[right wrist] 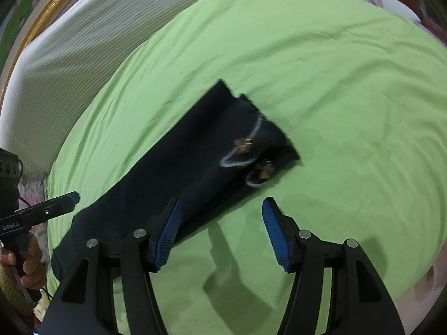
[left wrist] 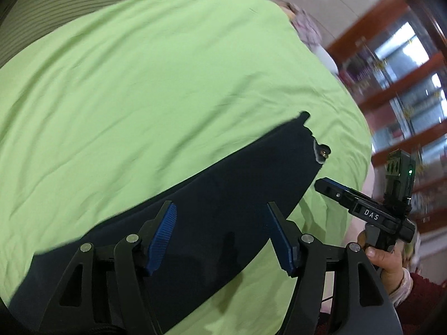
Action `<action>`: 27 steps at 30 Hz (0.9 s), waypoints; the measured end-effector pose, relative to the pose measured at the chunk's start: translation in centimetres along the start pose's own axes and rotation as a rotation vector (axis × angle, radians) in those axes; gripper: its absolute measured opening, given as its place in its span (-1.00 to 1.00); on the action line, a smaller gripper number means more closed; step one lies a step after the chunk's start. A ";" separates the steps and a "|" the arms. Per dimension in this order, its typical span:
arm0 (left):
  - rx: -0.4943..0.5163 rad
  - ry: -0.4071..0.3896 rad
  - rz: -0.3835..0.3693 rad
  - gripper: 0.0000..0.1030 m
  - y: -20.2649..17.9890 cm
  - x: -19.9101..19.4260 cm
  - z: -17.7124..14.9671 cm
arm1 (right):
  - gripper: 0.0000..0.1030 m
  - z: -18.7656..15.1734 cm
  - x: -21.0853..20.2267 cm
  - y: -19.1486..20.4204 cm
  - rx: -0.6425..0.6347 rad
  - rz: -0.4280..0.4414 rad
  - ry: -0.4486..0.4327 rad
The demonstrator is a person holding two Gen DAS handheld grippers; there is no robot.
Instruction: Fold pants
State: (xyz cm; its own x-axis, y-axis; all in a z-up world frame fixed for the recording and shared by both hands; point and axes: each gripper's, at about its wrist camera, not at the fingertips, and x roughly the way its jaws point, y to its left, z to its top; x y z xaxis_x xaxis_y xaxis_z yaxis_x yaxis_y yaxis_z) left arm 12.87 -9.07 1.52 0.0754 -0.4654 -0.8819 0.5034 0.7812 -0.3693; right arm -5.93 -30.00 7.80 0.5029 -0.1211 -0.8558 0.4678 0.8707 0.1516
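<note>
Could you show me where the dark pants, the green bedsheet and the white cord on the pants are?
Dark navy fabric pants (right wrist: 173, 167): right wrist view, middle of the leg.
Light green cotton bedsheet (left wrist: 139, 83): left wrist view, bare wrinkled area.
White drawstring cord (right wrist: 255, 128): right wrist view, curved stretch near the waistband.

You have 1 pair of dark pants (right wrist: 178, 173) on 1 green sheet (right wrist: 321, 69), 1 ribbed white blanket (right wrist: 69, 55), and 2 hand-held grippers: left (left wrist: 220, 234), right (right wrist: 222, 231).
</note>
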 end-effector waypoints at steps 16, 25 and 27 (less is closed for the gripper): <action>0.075 0.189 -0.136 0.29 -4.1 8.5 8.1 | -0.69 0.8 2.0 -5.5 0.228 0.195 -0.019; 0.200 0.284 -0.128 0.29 -8.2 14.2 10.9 | -0.78 0.2 1.4 -7.1 0.246 0.251 -0.038; 0.203 0.300 -0.142 0.28 -8.4 15.1 11.0 | -0.78 0.1 1.5 -7.1 0.241 0.258 -0.033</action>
State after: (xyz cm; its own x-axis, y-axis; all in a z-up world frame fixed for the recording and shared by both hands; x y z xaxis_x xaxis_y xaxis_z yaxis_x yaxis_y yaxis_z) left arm 19.30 -27.21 -5.42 -0.2470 -0.3974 -0.8838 0.6529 0.6057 -0.4549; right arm -8.46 -36.39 5.46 0.6486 0.0696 -0.7579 0.4782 0.7375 0.4769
